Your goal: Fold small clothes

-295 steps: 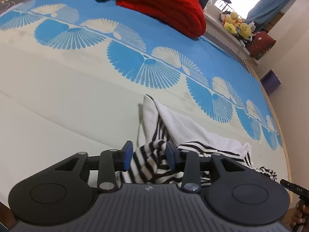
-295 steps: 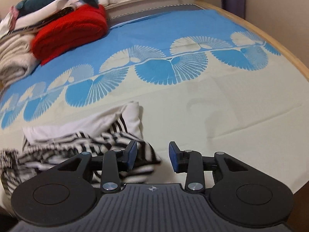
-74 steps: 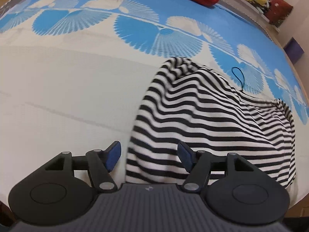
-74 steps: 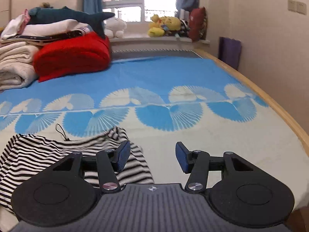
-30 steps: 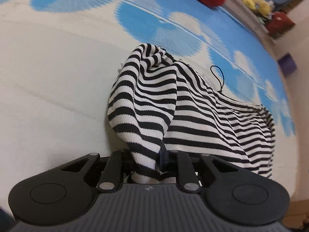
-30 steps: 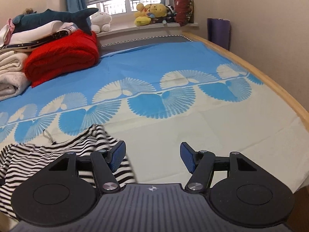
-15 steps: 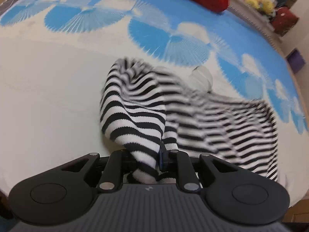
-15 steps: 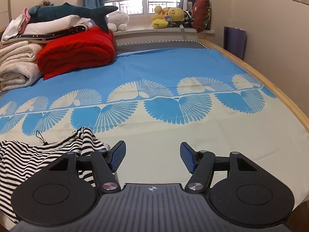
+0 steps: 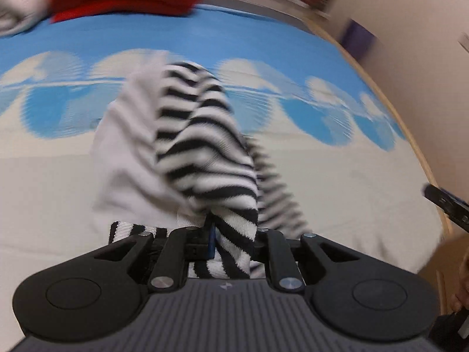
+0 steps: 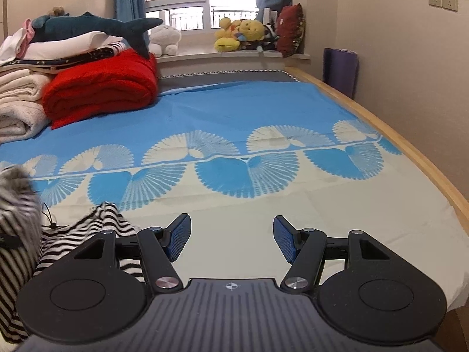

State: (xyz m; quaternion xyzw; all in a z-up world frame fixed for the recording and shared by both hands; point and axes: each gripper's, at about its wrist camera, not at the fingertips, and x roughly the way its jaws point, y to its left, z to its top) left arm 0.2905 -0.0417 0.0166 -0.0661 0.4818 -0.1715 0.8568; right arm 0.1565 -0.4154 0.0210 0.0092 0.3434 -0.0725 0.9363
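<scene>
A small black-and-white striped garment [image 9: 205, 146] with a plain white inside lies on the bed sheet [image 9: 44, 193]. My left gripper [image 9: 222, 240] is shut on the garment's edge and holds it lifted and folded over toward the right; the view is blurred by motion. My right gripper [image 10: 231, 240] is open and empty, low over the sheet just right of the garment [image 10: 96, 228]. The raised part shows blurred at the left edge of the right wrist view [image 10: 14, 193].
A red blanket [image 10: 102, 91], folded white towels [image 10: 17, 108] and a shark plush [image 10: 96, 28] are stacked at the bed's far left. Stuffed toys [image 10: 243, 35] sit on the windowsill. The wooden bed edge [image 10: 410, 146] runs along the right, by the wall.
My left gripper has swung the gripped striped edge up and to the right, turning the white inside into view. My right gripper stays open and hardly moves.
</scene>
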